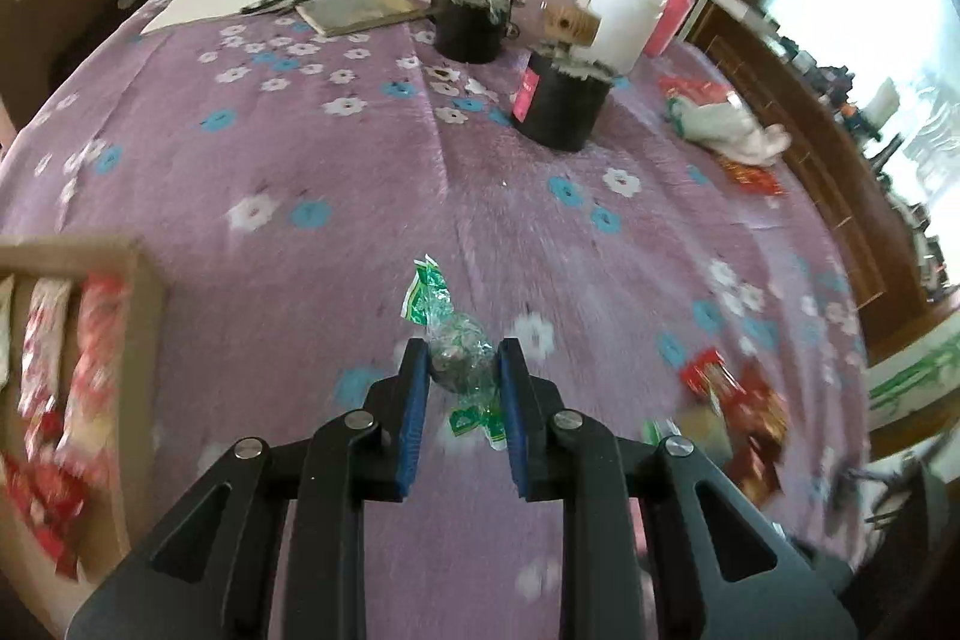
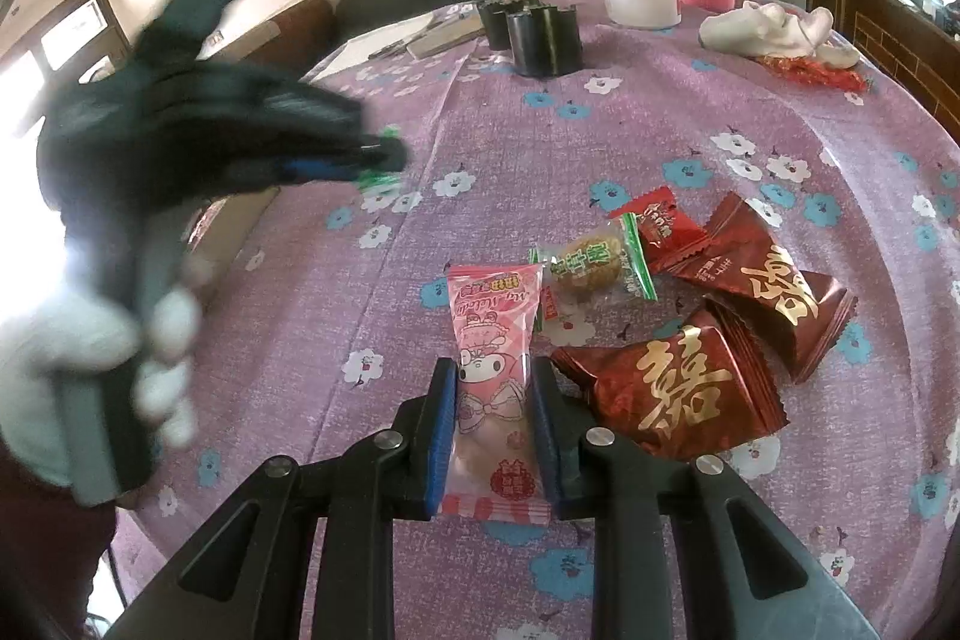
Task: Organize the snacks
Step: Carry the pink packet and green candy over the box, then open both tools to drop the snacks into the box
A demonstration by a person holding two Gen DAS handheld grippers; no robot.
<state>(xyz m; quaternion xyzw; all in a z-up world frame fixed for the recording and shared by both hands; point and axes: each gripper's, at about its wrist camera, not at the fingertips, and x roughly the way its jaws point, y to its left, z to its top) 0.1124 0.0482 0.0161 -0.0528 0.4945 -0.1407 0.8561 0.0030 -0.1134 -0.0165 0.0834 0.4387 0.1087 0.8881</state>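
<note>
- The left gripper (image 1: 462,361), black with blue-lined fingers, is pinched shut on a small candy in a clear green twist wrapper (image 1: 461,355). The candy's long axis runs away from the gripper, one twisted tail pointing ahead over the cloth, the other back between the fingers.
- From the right wrist view that same gripper shows as a blurred dark shape, gripped by a white-gloved hand (image 2: 102,340).
- The right gripper (image 2: 495,391) has its fingers closed in against both sides of a pink cartoon-printed snack packet (image 2: 492,358); I cannot tell whether the packet is lifted or lying on the purple flowered tablecloth (image 2: 750,112).
- That pink packet lies lengthwise along the gripper, its crimped ends pointing ahead and back.
- Just right of the pink packet sits a dark red foil packet with a gold character (image 2: 672,391), a second like it (image 2: 774,286) beyond, a small bright red packet (image 2: 666,226), and a clear green-edged packet holding a brown round sweet (image 2: 594,265).
- Left of the green candy, an open cardboard box (image 1: 135,280) holds red and white packets.
</note>
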